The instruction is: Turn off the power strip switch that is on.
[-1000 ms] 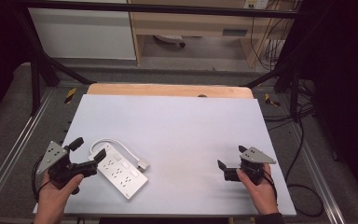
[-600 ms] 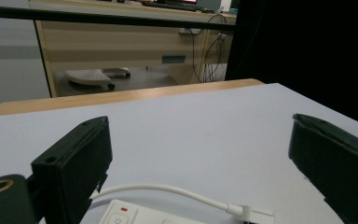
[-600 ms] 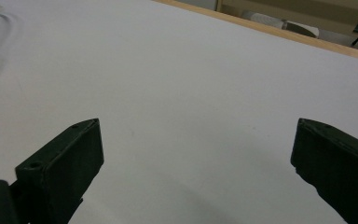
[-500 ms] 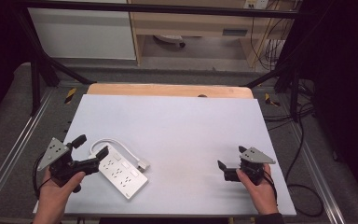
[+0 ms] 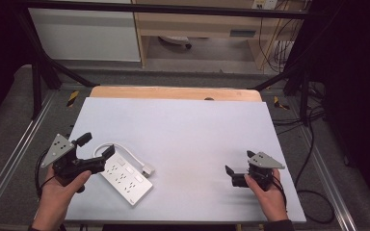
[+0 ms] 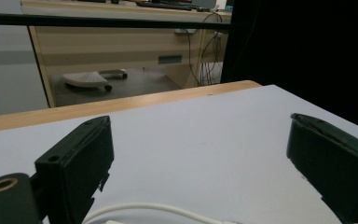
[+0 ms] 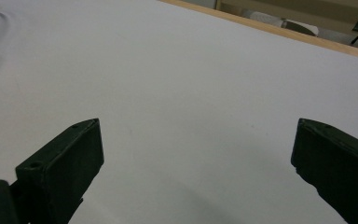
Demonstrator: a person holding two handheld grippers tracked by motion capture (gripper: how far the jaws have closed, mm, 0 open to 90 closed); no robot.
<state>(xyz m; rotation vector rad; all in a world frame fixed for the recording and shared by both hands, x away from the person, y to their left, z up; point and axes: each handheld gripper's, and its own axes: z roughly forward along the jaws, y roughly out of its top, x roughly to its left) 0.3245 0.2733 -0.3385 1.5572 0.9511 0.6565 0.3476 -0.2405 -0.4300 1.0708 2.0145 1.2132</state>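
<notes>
High view: the white rectangular plastic power strip [image 5: 125, 179] with its looped white cord [image 5: 125, 150] lies at the near-left of the matte pale-grey table top [image 5: 192, 130], just beside the left gripper [image 5: 96, 153], jaws spread. Right gripper [image 5: 236, 169], jaws apart, grasps nothing. Wooden edge [image 5: 173, 93] behind.

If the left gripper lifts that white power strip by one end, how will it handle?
The white rectangular plastic power strip lies flat, so it probably stays rigid and won't roll. Its looped white cord looks floppy and would likely trail. The smooth casing may slip between the open left gripper jaws.
</notes>
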